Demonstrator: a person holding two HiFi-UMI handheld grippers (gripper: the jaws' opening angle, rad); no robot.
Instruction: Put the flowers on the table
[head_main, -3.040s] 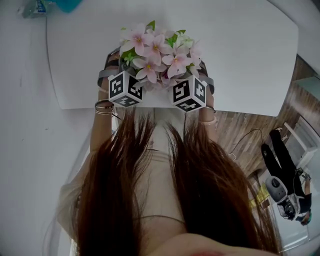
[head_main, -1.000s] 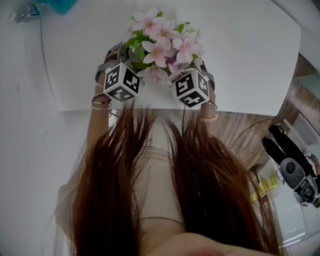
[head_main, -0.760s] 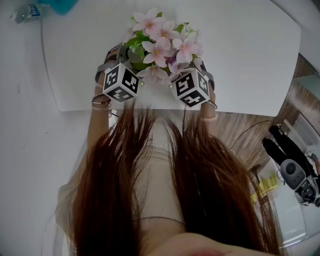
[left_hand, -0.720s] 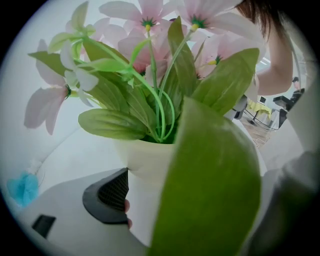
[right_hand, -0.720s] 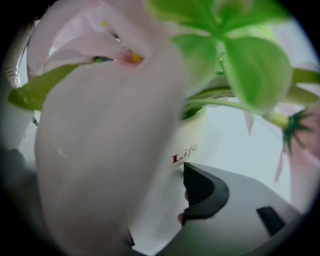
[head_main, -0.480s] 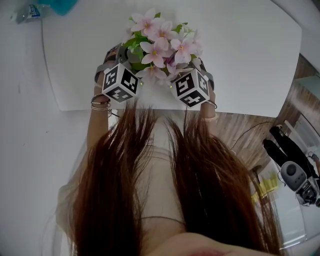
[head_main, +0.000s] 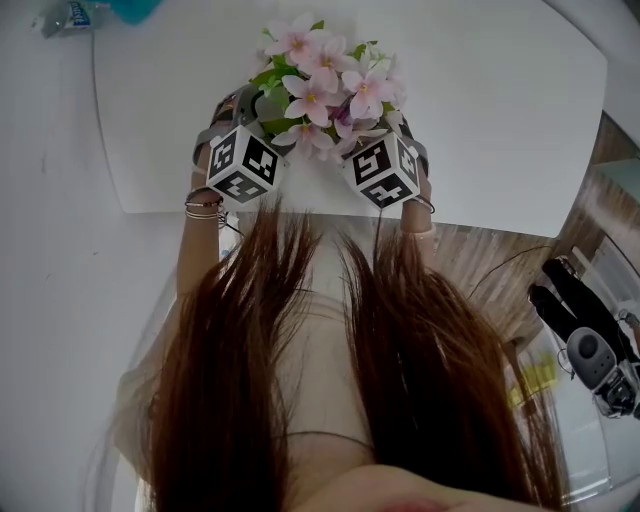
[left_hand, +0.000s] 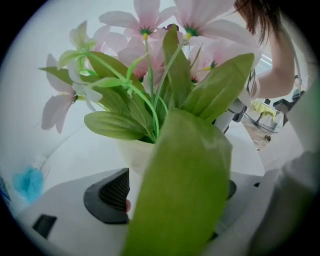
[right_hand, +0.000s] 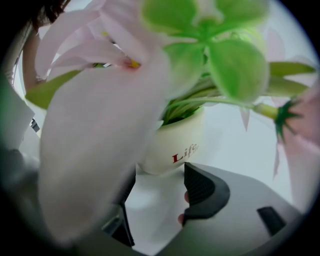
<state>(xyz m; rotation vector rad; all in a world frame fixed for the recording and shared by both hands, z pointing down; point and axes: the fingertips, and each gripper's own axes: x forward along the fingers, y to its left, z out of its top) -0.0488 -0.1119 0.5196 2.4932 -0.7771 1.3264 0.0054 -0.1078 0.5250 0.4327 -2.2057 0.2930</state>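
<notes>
Flowers (head_main: 320, 85), pink blooms and green leaves in a small white pot (right_hand: 175, 145) with red lettering, stand over the near edge of the white table (head_main: 500, 120), flanked by two hand-held grippers. The pot appears to rest on the tabletop. The left gripper (left_hand: 170, 187) is spread wide, clamping nothing: one ribbed dark pad (left_hand: 114, 192) shows clear of the pot, which sits just ahead of the jaws, while a broad green leaf (left_hand: 185, 190) covers most of the gap and the other pad. The right gripper (right_hand: 157, 182) is likewise released, its jaws apart with bare table between them and the pot just beyond their tips; whether one tip touches the pot cannot be told. A pale petal (right_hand: 100, 150) blurs that gripper's other jaw.
</notes>
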